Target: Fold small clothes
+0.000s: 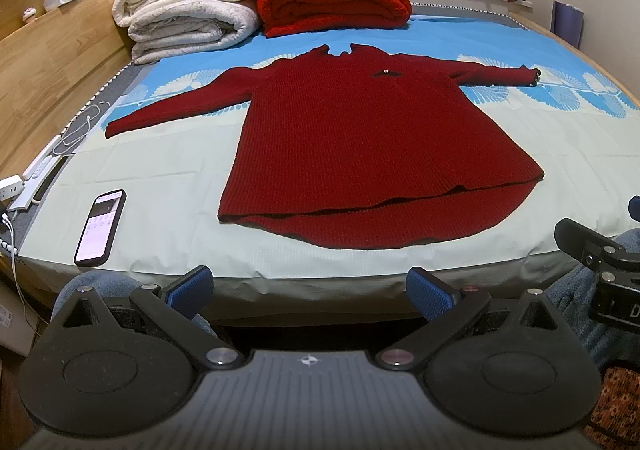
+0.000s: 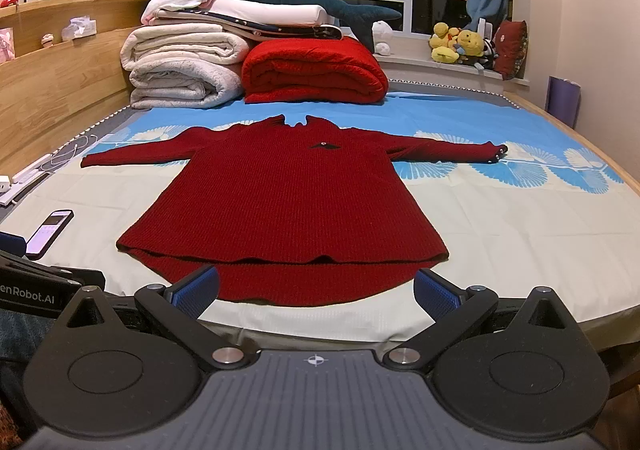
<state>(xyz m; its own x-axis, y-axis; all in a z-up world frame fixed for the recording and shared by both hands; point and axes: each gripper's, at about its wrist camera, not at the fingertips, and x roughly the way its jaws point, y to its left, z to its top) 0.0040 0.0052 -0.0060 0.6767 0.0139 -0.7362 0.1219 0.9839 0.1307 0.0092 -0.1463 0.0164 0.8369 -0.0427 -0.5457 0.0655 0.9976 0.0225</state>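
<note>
A dark red knit sweater dress [image 1: 360, 138] lies flat on the bed, both sleeves spread out sideways and the hem towards me; it also shows in the right wrist view [image 2: 288, 202]. My left gripper [image 1: 310, 292] is open and empty, held off the bed's front edge, below the hem. My right gripper [image 2: 318, 290] is open and empty, just in front of the hem at the bed's near edge. The right gripper's body shows at the right edge of the left wrist view [image 1: 600, 254].
A phone [image 1: 101, 227] lies on the sheet at the front left. Folded white blankets [image 1: 188, 10] and a red blanket [image 1: 332, 2] are stacked at the head. A power strip and cables [image 1: 44, 162] lie along the wooden bed frame on the left. Plush toys [image 2: 460, 42] sit on the windowsill.
</note>
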